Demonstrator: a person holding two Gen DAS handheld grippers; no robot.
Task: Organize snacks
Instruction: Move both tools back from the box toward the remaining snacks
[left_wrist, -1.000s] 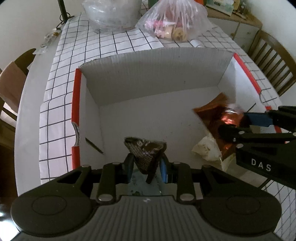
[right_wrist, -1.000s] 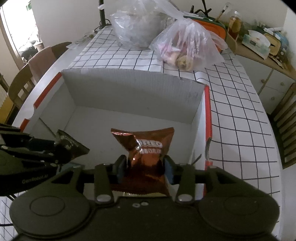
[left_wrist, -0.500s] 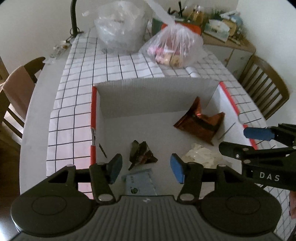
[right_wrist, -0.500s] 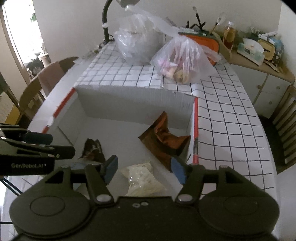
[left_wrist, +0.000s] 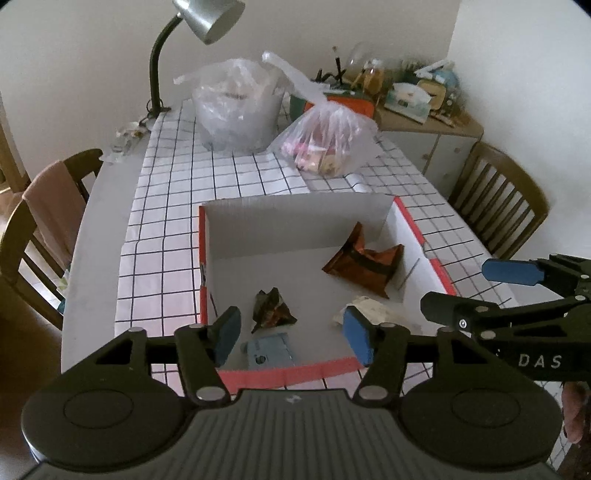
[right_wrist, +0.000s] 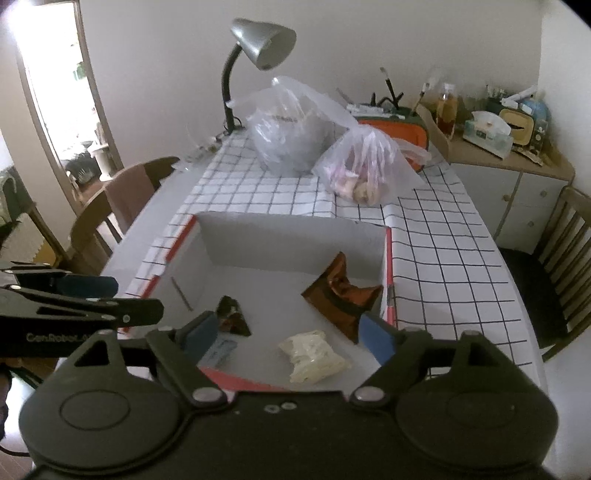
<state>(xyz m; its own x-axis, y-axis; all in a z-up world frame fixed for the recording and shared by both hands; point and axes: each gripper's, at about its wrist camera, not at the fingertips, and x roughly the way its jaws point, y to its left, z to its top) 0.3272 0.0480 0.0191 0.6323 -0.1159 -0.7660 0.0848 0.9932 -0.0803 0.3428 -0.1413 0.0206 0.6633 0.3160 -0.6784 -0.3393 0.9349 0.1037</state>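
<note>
left gripper (left_wrist: 291, 332), right gripper (right_wrist: 291, 336): jaws opening, nothing between. box (right_wrist: 295, 232) below; risk: copper packet (right_wrist: 338, 295), leaning on wall, slumps.

Four snack packets (left_wrist: 360, 264) in one box (left_wrist: 295, 225), two plastic bags (left_wrist: 327, 142), one lamp (left_wrist: 207, 18).

- Left gripper (left_wrist: 291, 338) tilts downward, its blue-padded jaws opening with nothing between them.
- Right gripper (right_wrist: 291, 334) does likewise at its right side.
- Possibly a hand (left_wrist: 574, 413), at the blurred edge.
</note>
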